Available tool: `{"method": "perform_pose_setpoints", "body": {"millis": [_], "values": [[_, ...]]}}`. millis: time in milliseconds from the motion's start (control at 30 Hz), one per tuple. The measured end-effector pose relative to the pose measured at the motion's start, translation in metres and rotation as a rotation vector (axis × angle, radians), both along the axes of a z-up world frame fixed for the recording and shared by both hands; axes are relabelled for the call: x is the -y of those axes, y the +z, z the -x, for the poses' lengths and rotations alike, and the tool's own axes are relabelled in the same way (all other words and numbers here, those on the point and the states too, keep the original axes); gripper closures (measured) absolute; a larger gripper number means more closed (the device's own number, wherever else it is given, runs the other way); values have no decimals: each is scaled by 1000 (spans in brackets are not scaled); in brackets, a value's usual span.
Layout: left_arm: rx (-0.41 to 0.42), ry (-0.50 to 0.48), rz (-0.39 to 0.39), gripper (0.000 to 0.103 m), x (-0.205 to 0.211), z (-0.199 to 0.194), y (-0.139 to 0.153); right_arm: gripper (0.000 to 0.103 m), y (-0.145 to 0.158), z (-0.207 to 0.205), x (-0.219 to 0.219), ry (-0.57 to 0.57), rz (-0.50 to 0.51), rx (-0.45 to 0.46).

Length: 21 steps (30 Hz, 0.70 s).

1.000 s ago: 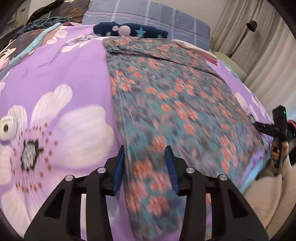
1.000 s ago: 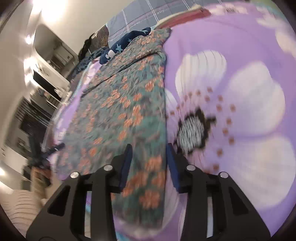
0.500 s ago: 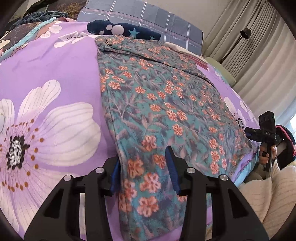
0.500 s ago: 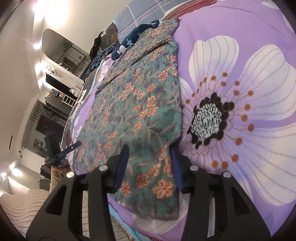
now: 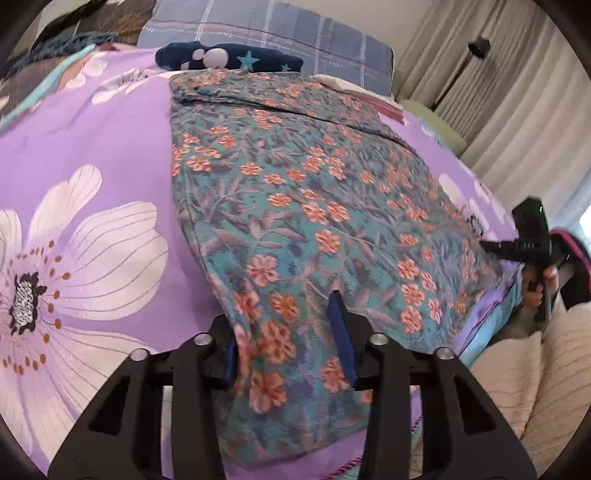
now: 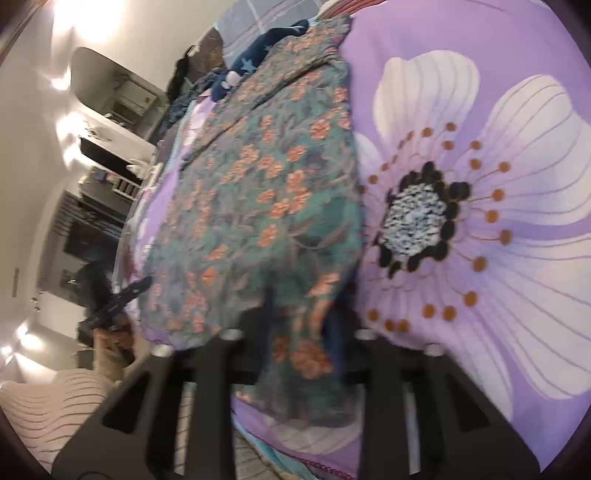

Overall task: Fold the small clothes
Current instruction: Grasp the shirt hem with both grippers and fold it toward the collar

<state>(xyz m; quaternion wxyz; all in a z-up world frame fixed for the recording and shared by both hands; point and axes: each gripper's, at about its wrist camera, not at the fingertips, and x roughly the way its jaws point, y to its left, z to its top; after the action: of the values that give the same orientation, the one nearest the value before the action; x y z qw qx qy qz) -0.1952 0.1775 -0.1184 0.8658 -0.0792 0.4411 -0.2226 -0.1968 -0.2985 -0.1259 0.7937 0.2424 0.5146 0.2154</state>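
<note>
A teal garment with orange flowers [image 5: 306, 206] lies spread flat on the purple flowered bed cover [image 5: 92, 155]; it also shows in the right wrist view [image 6: 258, 192]. My left gripper [image 5: 288, 325] is open, its blue-padded fingers astride the garment's near left corner, cloth bunched between them. My right gripper [image 6: 303, 314] is open, its fingers astride the near right corner, with the hem draped between them; this view is blurred. Each gripper shows in the other's view, the right one [image 5: 532, 243] and the left one [image 6: 118, 299], at the bed's near edge.
A dark blue star-print item [image 5: 225, 59] and a grey plaid pillow [image 5: 303, 33] lie at the bed's head. Curtains [image 5: 517, 103] hang to the right. A cream ribbed sleeve [image 5: 524, 387] shows at the near edge. Shelves [image 6: 110, 122] stand on the left.
Both grippers have moved forward onto the garment's near corners, so cloth now sits between the fingers. The right view has become blurred with motion.
</note>
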Motion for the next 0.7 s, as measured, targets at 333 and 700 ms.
{"method": "perform_pose_setpoints", "body": {"millis": [333,700], "values": [[211,49,129,99,-5,-6,86,99,70,-1,9,-56,-168,225],[477,67,236,99,-17,63,170,99,193,87,27,-106,-98,611]]}}
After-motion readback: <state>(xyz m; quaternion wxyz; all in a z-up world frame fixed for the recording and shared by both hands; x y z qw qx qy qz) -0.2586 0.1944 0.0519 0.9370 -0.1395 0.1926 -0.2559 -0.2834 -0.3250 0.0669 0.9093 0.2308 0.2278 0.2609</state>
